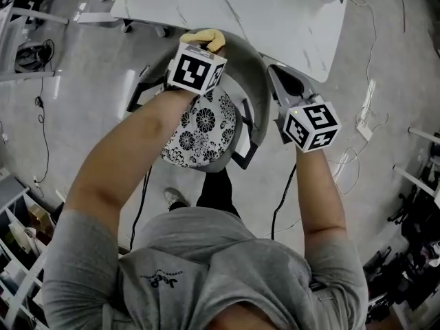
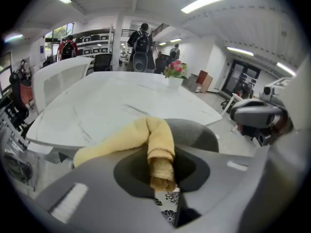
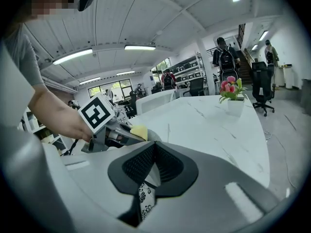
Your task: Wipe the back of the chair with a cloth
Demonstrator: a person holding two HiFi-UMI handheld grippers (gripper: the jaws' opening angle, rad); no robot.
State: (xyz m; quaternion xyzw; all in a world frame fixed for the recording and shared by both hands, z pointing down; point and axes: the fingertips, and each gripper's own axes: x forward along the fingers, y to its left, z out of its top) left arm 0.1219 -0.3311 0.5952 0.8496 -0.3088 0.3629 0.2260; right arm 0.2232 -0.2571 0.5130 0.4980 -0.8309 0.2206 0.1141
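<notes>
Grey short-sleeved T-shirt [image 1: 227, 273], small black chest print [image 1: 162, 278] — left tongs [image 2: 163, 171], right tongs [image 3: 154, 152] grey, black-and-white marker cubes [image 1: 196, 71].

table [image 1: 275, 19] close behind chair back [image 1: 256, 74], open floor [image 1: 399, 53] at right

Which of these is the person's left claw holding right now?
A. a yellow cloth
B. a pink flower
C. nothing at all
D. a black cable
A: the left gripper view shows a yellow cloth pinched in the left claw, trailing over the top of the grey chair back.
</notes>
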